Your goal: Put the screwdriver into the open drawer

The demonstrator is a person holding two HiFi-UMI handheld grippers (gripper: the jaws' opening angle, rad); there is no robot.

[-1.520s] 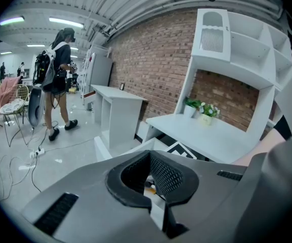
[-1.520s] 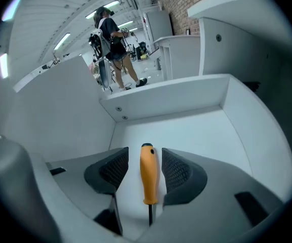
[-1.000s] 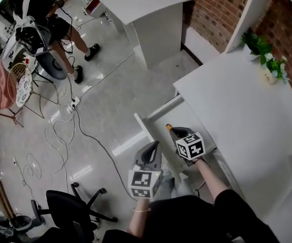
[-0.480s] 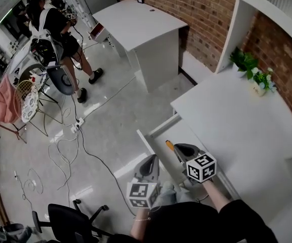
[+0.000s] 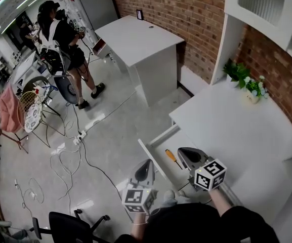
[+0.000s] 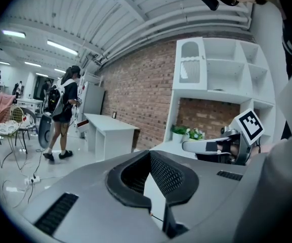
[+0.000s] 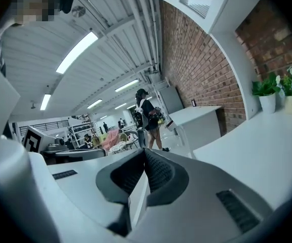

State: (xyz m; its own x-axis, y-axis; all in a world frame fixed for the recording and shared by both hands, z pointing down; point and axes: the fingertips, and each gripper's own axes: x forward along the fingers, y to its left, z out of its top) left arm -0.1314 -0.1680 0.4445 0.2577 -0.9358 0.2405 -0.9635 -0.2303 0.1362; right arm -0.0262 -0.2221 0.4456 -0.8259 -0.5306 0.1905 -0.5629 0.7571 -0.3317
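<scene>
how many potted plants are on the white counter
2. A green plant stands at the far edge of the white counter; a flowering plant sits beside it, nearer the brick wall. None look hidden.

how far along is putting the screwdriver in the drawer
Done: the screwdriver lies inside the open drawer. In hand: nothing; the right gripper and the left gripper are both shut and empty. Left: apparently nothing of the task.
</scene>
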